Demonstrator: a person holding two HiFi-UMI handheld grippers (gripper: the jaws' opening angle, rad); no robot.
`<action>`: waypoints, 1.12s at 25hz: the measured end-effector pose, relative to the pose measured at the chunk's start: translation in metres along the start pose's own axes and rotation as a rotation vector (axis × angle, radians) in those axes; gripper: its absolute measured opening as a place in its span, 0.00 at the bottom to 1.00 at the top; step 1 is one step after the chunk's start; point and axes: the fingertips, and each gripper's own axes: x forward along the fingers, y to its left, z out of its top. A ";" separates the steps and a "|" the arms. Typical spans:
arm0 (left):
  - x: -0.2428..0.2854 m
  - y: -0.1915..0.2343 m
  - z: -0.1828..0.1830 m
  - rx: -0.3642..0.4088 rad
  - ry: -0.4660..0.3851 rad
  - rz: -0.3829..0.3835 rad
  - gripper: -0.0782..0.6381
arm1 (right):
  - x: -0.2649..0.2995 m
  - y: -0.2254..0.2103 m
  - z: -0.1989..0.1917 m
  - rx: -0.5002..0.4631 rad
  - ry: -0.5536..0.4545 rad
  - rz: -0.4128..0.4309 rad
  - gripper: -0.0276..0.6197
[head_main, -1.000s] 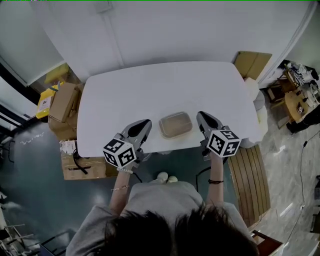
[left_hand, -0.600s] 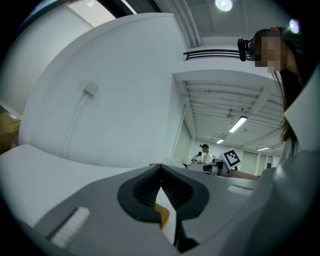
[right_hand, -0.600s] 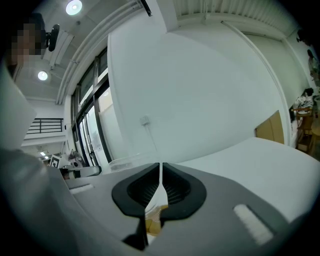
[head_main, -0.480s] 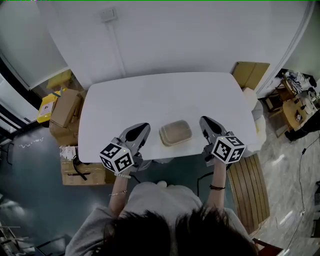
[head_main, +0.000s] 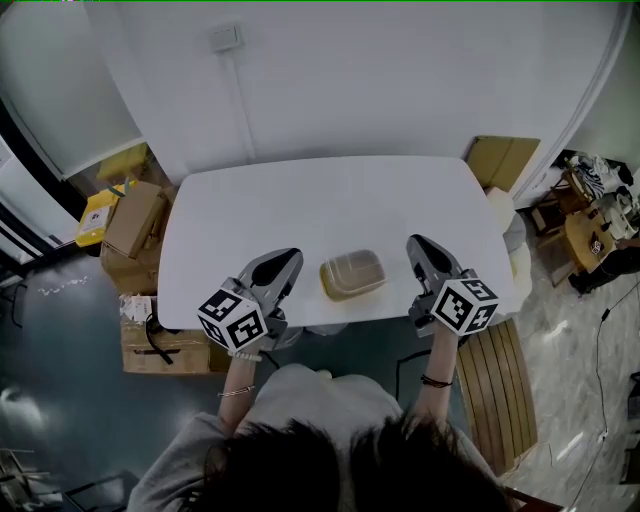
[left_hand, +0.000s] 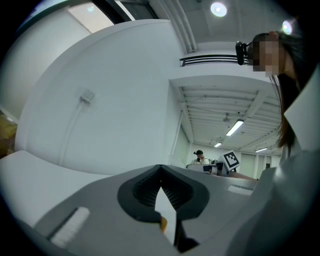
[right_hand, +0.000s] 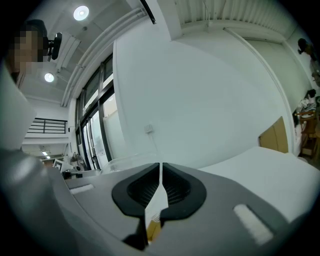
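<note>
So the clear rectangular plastic tub with something brownish inside (head_main: 353, 274) sits near the bottom edge of the white bench (head_main: 320, 200), pretty much dead centre of the head view. It's parked right between the two claws. The left claw (head_main: 287, 259) is just beside it toward frame left, and the right claw (head_main: 417, 244) is just beside it toward frame right. Neither one touches it. Both claws are closed up tight with nothing in them, tips pressed together in each gripper view. In the right gripper view the tub's clear rim peeks in at left of the jaws. Brown cardboard boxes (head_main: 130, 225) are stacked on the floor at the left.
</note>
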 end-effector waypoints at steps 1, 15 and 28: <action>0.000 -0.001 0.001 0.001 -0.001 -0.002 0.10 | 0.000 0.001 0.001 0.003 -0.004 0.003 0.09; -0.001 -0.009 0.009 0.010 -0.014 -0.017 0.10 | -0.003 0.008 0.007 -0.012 -0.026 0.018 0.09; 0.001 -0.014 0.006 0.001 -0.004 -0.026 0.10 | -0.005 0.008 0.001 0.010 -0.016 0.017 0.09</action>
